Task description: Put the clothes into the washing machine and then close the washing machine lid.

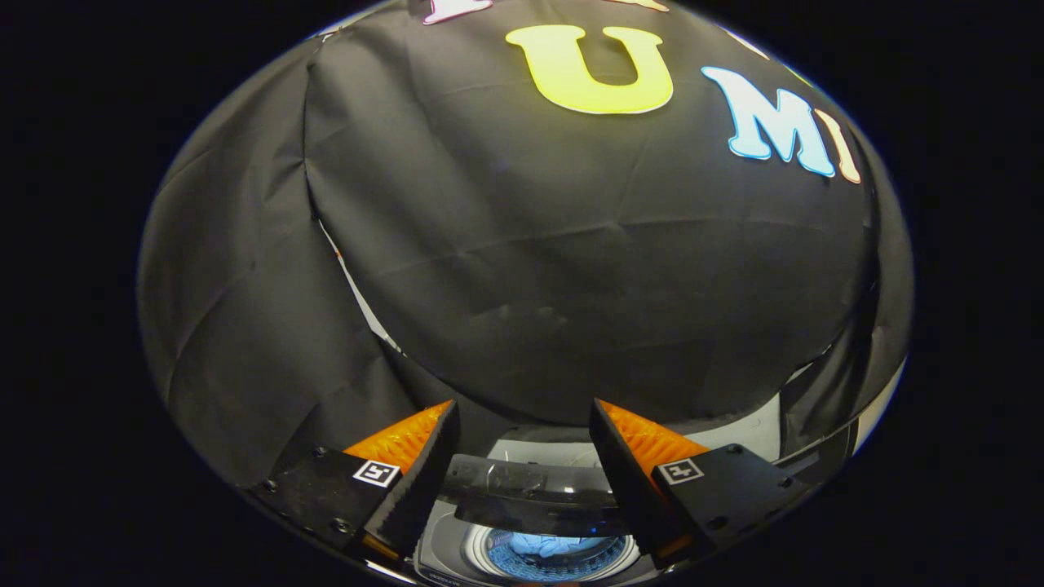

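Tongs [522, 444]: apart, empty. Lid [534, 497]: raised over washing machine [457, 562]; clothes [555, 545] inside drum. Advised: press lid down squarely.

The washer [444, 562] is grey. Its lid [530, 493] is dark and see-through. The drum [563, 558] looks blue, with light blue clothes [545, 545] inside.

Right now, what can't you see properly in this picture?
- Washing machine: in the gripper view its body is cut off by the picture's edge and the open claw.
- Clothes in the drum: too small and partly behind the raised lid to count or name.
- Lid: its ends hide behind the claw's fingers.
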{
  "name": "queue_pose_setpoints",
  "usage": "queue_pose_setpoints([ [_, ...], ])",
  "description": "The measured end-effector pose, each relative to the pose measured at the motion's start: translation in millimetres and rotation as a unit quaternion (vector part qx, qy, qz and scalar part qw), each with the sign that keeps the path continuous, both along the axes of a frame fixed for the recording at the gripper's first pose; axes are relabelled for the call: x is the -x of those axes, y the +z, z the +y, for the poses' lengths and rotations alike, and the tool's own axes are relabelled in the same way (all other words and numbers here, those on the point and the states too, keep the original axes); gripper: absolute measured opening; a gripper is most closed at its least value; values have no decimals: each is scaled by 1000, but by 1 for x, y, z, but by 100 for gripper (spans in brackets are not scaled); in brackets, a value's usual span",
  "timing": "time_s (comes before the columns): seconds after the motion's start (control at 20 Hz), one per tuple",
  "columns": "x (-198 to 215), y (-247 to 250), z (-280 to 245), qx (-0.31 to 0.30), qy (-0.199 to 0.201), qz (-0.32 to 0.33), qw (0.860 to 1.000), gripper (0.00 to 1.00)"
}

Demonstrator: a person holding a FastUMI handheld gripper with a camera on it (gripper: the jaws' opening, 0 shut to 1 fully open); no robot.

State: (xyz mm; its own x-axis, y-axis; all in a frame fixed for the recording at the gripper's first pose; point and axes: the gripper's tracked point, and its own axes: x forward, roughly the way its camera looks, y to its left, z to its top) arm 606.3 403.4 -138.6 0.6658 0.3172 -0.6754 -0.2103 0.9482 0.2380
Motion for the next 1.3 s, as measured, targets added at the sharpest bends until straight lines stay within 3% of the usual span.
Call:
queue_pose_setpoints([
  [0.15,10,-17,-11,46,5,1,999,99],
  [0.55,3,-10,-15,43,1,-51,998,99],
  [1.3,77,2,-19,39,-11,-152,988,99],
])
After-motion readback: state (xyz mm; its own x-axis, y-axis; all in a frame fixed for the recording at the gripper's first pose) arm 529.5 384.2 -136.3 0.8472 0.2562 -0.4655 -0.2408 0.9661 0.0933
